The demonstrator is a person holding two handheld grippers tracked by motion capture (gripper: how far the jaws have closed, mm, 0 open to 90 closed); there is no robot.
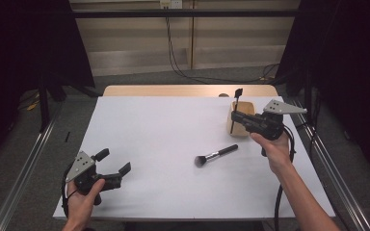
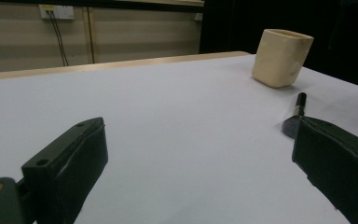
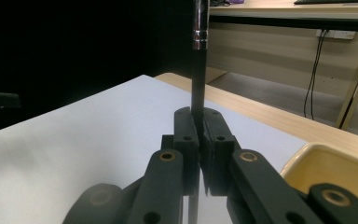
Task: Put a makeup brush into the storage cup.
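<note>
My right gripper [image 1: 234, 116] is shut on a thin black brush [image 1: 236, 98], holding it upright above a beige cup [image 1: 248, 106] at the table's right side. In the right gripper view the jaws [image 3: 199, 126] pinch the brush's black handle [image 3: 199, 70], with the cup's rim [image 3: 335, 163] just below to the right. A second makeup brush [image 1: 216, 155] with a dark fluffy head lies flat near the table's middle. My left gripper [image 1: 114, 160] rests low at the near left corner, open and holding nothing. Between its wide jaws [image 2: 200, 128], the cup [image 2: 282, 57] and the lying brush [image 2: 298, 112] appear farther off.
The white table top [image 1: 164, 125] has a bare wooden strip [image 1: 173, 90] along its far edge. Metal rails [image 1: 24, 163] run along the floor on both sides. Cables [image 1: 183, 67] hang from a wall socket behind. Dark curtains stand left and right.
</note>
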